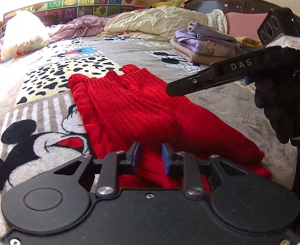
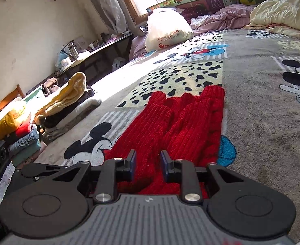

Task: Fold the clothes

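Observation:
A red knitted sweater (image 1: pixel 133 110) lies flat on the cartoon-mouse blanket (image 1: pixel 221 102), its sleeves folded in over the body. My left gripper (image 1: pixel 150 156) is open just above the sweater's near edge, red knit showing between the blue pads. My right gripper (image 1: pixel 171 88) hovers side-on over the sweater's right part, held by a black-gloved hand (image 1: pixel 282 110). In the right wrist view the right gripper (image 2: pixel 148 164) is open low over the sweater (image 2: pixel 182 122), with fabric under the gap. Part of the left gripper's body (image 2: pixel 37 169) shows at lower left.
A folded lilac and beige clothes stack (image 1: pixel 205 45) sits at the back right, near a cream quilt (image 1: pixel 154 22) and dark headboard (image 1: pixel 231 4). A white plastic bag (image 2: pixel 166 28) stands by the window. Piled clothes (image 2: pixel 64 102) lie along the bed's left edge.

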Available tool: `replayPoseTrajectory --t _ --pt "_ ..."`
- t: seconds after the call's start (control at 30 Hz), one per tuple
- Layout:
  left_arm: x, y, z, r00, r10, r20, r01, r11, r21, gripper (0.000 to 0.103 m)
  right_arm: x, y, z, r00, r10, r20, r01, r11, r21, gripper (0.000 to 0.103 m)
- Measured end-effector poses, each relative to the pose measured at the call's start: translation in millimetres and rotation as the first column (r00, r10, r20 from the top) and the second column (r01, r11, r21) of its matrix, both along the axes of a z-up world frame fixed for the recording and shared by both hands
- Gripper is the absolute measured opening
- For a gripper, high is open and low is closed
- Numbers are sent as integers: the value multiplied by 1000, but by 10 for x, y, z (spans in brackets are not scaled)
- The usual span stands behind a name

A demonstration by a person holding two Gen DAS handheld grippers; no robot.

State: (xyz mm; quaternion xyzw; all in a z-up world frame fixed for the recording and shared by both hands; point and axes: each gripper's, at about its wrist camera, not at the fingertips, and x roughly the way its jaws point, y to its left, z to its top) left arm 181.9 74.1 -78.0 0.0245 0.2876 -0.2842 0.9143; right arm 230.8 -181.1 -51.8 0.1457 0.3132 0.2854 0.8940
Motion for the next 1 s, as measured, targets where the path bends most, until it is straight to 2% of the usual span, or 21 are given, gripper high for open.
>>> replayPoseTrajectory --t 0.03,0.07,0.13,0.2,0.3,0.37,0.4,0.5,0.53,0.57,0.6,0.63,0.67,0.73,0.77,0.8,0.83,0.9,0.97,1.0 --pt "-40 52 21 1000 11 6 -11 1000 -27 37 -88 -120 14 1000 -31 -1 31 999 18 36" --pt "-78 106 41 1000 29 2 -29 998 -60 52 -185 -238 4 998 -62 -10 62 997 41 39" --pt "-92 256 27 993 95 -70 -106 981 -162 61 -397 -430 -107 992 -110 -57 115 988 102 53" --pt "-102 410 -7 975 160 -156 -196 947 -256 62 -628 -577 -318 980 -151 -128 173 968 183 60" --pt "-156 613 -87 930 232 -285 -328 874 -358 65 -960 -692 -704 951 -206 -231 273 910 313 74" --pt "-230 693 -128 902 239 -359 -382 829 -408 67 -1113 -700 -851 944 -227 -241 307 873 379 73" --pt "-269 707 -144 891 235 -390 -401 810 -428 68 -1146 -687 -871 942 -229 -244 313 861 401 77" --pt "-390 652 -183 862 228 -453 -439 782 -442 70 -1090 -637 -873 947 -173 -271 290 824 487 91" --pt "-415 619 -200 854 228 -468 -448 779 -438 70 -1075 -615 -897 948 -157 -279 284 813 508 92" --pt "-447 585 -233 843 238 -483 -465 774 -430 70 -1064 -575 -916 948 -153 -280 280 819 500 91" --pt "-474 560 -251 836 252 -488 -481 766 -427 70 -1060 -512 -914 947 -167 -274 281 843 459 84" --pt "-494 551 -267 829 265 -493 -498 751 -433 69 -1061 -446 -900 947 -184 -264 283 866 413 79" --pt "-514 560 -285 819 273 -504 -516 735 -441 65 -1064 -394 -894 948 -190 -254 280 877 391 79" --pt "-554 588 -322 798 285 -531 -552 700 -453 57 -1070 -353 -905 944 -208 -257 297 875 383 67" --pt "-573 597 -340 790 289 -541 -564 688 -456 53 -1071 -357 -924 938 -222 -267 314 869 383 65" --pt "-598 608 -364 783 293 -549 -575 677 -459 53 -1068 -374 -951 933 -229 -277 327 859 393 60" --pt "-618 612 -374 780 298 -551 -582 671 -460 49 -1066 -394 -982 928 -237 -289 342 849 403 50" --pt "-636 612 -392 773 310 -554 -594 661 -459 47 -1065 -426 -1038 917 -254 -309 369 835 408 42" --pt "-644 630 -418 759 322 -566 -614 642 -459 39 -1062 -422 -1065 917 -255 -308 370 830 416 42" --pt "-645 625 -423 757 329 -565 -618 642 -453 37 -1055 -409 -1068 918 -254 -304 367 834 413 42"
